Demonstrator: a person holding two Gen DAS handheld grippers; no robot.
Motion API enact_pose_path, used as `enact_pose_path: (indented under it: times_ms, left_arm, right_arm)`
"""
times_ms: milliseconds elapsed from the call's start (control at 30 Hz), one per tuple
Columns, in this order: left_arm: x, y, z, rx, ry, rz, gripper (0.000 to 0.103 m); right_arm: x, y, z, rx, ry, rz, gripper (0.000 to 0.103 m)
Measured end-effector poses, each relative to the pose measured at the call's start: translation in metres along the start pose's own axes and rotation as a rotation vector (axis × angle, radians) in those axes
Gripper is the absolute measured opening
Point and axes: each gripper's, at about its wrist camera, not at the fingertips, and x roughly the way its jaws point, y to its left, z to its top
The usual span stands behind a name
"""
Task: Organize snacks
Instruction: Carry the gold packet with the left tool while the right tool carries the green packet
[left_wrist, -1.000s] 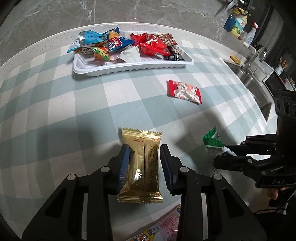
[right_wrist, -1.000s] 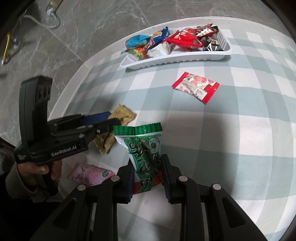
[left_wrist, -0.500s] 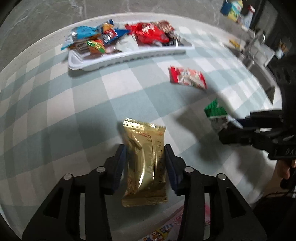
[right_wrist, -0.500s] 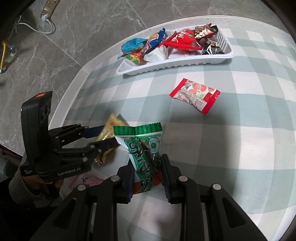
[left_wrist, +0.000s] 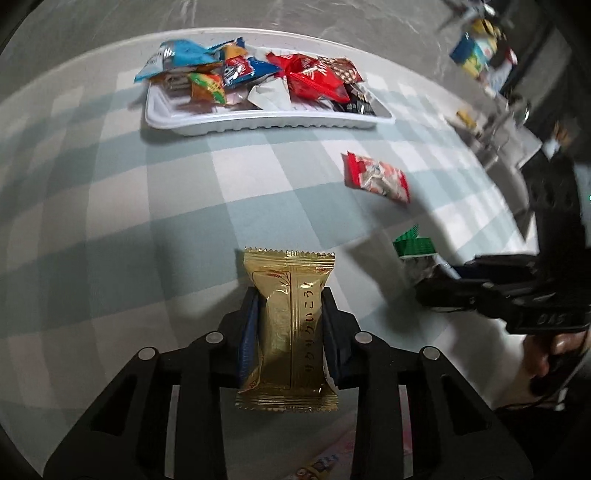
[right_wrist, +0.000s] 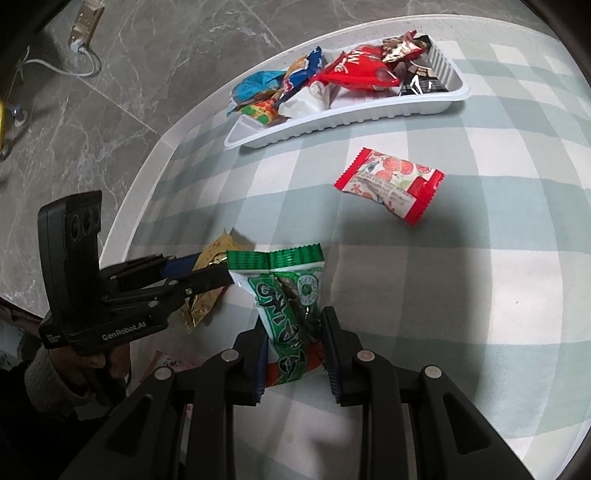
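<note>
My left gripper (left_wrist: 290, 306) is shut on a gold snack packet (left_wrist: 290, 325) and holds it above the checked tablecloth. My right gripper (right_wrist: 293, 325) is shut on a green snack packet (right_wrist: 286, 295), also lifted. Each gripper shows in the other's view: the right one (left_wrist: 436, 273) with the green packet (left_wrist: 413, 245), the left one (right_wrist: 218, 271) with the gold packet (right_wrist: 207, 295). A white tray (left_wrist: 258, 123) at the far side holds several snacks; it also shows in the right wrist view (right_wrist: 354, 114). A red and white packet (left_wrist: 376, 179) lies loose on the cloth (right_wrist: 391, 182).
A pink packet (right_wrist: 166, 363) lies near the table's front edge, under the left gripper. The round table's left rim (right_wrist: 147, 173) drops to a grey marble floor. A sink counter with bottles (left_wrist: 480, 55) stands far right.
The left gripper has lifted the gold packet off the cloth and swung towards the tray. The right gripper has kept the green packet and moved slightly forward.
</note>
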Motion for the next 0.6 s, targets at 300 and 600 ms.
enact_pose_path:
  times_ms: [300, 600]
  left_arm:
    - [-0.014, 0.010, 0.023, -0.107, -0.048, -0.093, 0.029]
    - [-0.022, 0.021, 0.092, -0.141, -0.116, -0.147, 0.029]
  right_arm:
    - [-0.005, -0.009, 0.014, 0.077, -0.018, 0.071, 0.028]
    - [-0.014, -0.020, 0.066, 0.122, -0.088, 0.131, 0.028]
